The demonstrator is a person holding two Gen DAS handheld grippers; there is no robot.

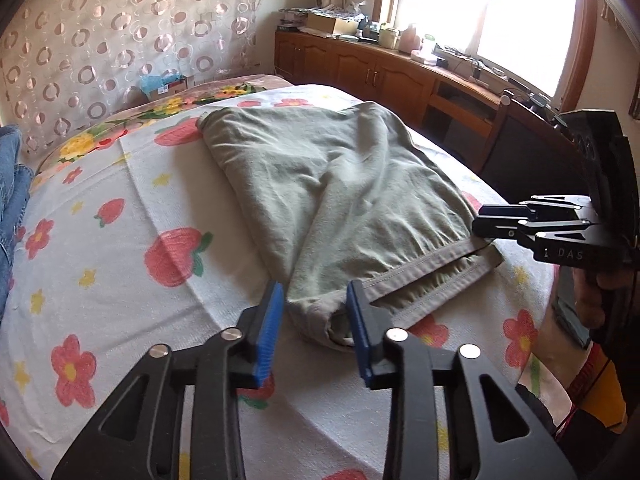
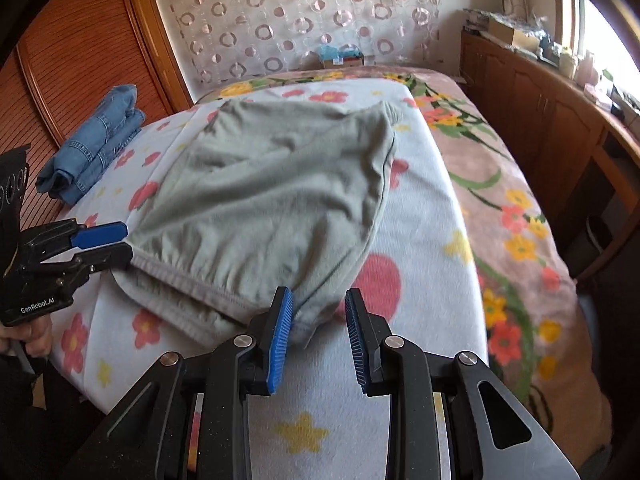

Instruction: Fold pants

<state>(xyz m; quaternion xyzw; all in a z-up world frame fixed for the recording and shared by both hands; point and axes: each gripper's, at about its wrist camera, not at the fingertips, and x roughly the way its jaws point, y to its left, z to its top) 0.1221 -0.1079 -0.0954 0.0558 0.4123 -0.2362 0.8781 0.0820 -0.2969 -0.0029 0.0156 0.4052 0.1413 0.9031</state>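
Note:
Grey-green pants (image 1: 320, 184) lie folded on the flowered bed cover (image 1: 120, 240), waistband (image 1: 432, 276) nearest me. In the left wrist view my left gripper (image 1: 316, 328) is open with its blue pads either side of the near left corner of the pants. My right gripper (image 1: 486, 220) shows at the right by the waistband's right end. In the right wrist view the pants (image 2: 272, 192) fill the middle; my right gripper (image 2: 318, 332) is open around the pants' near right corner, and the left gripper (image 2: 116, 244) sits open at the waistband's left end.
Folded blue jeans (image 2: 96, 140) lie at the bed's far left beside a wooden wardrobe (image 2: 80, 60). A wooden cabinet (image 1: 400, 76) with clutter runs along the window side. A patterned headboard curtain (image 2: 300, 12) and a small box (image 2: 340, 56) stand behind the bed.

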